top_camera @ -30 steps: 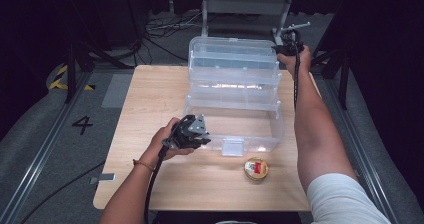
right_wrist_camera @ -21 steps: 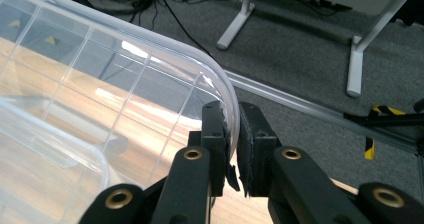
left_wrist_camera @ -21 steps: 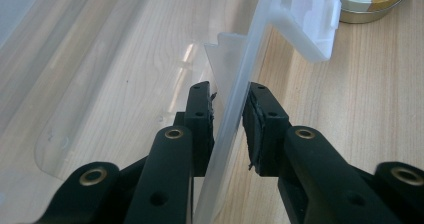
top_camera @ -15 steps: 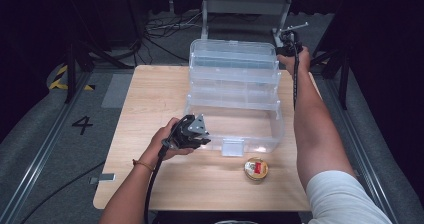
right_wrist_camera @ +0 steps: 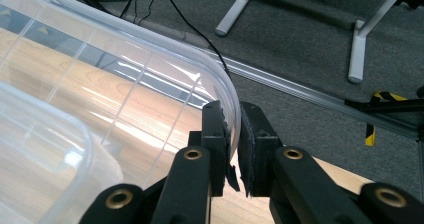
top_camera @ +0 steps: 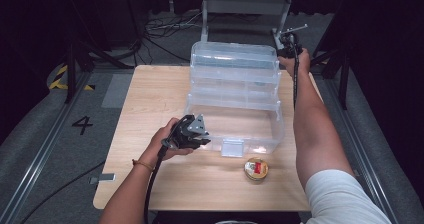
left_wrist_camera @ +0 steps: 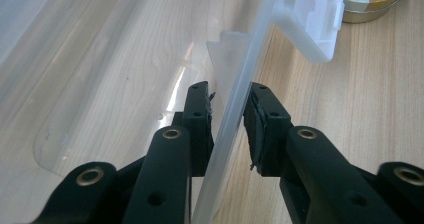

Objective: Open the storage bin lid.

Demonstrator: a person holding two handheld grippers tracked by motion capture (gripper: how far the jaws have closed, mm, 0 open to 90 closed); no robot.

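The clear rectangular plastic storage box (top_camera: 235,119) sits mid-desk (top_camera: 150,99), its lid (top_camera: 234,64) raised at 12 o'clock. The left hand-held gripper (top_camera: 200,136) clamps the box's front wall (left_wrist_camera: 235,109) at 7 o'clock; the right hand-held gripper (top_camera: 286,48) pinches the lid's rim (right_wrist_camera: 227,104) at 1 o'clock. A round gold tin (top_camera: 255,168) lies at 5 o'clock.

High view: above, looks fwd/down on table (top_camera: 150,184), far. Left gripper view: close on box (left_wrist_camera: 235,104) front wall. Right gripper view: close on lid (right_wrist_camera: 150,84) edge. All share box.
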